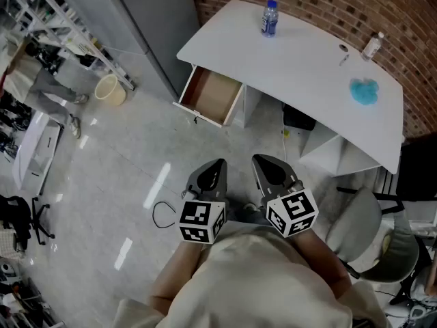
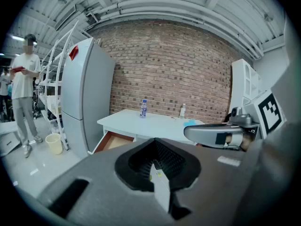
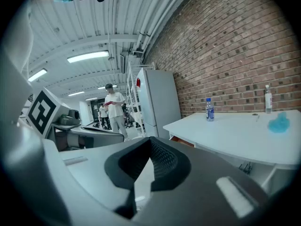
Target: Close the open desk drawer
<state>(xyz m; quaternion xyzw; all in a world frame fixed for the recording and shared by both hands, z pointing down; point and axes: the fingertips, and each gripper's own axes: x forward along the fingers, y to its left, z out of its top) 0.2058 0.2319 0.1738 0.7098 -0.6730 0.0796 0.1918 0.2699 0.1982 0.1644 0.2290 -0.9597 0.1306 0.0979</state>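
A white desk stands against the brick wall, and its left drawer is pulled out, showing a bare wooden bottom. The same open drawer shows under the desk top in the left gripper view, and only its edge in the right gripper view. Both grippers hang side by side close to my body, well short of the desk. My left gripper is shut with nothing in it. The right gripper is shut and empty too.
On the desk stand a blue-label bottle, a clear bottle and a blue cloth. A grey fridge flanks the desk, with a bucket beside it. A person stands by the shelving. A chair is at my right.
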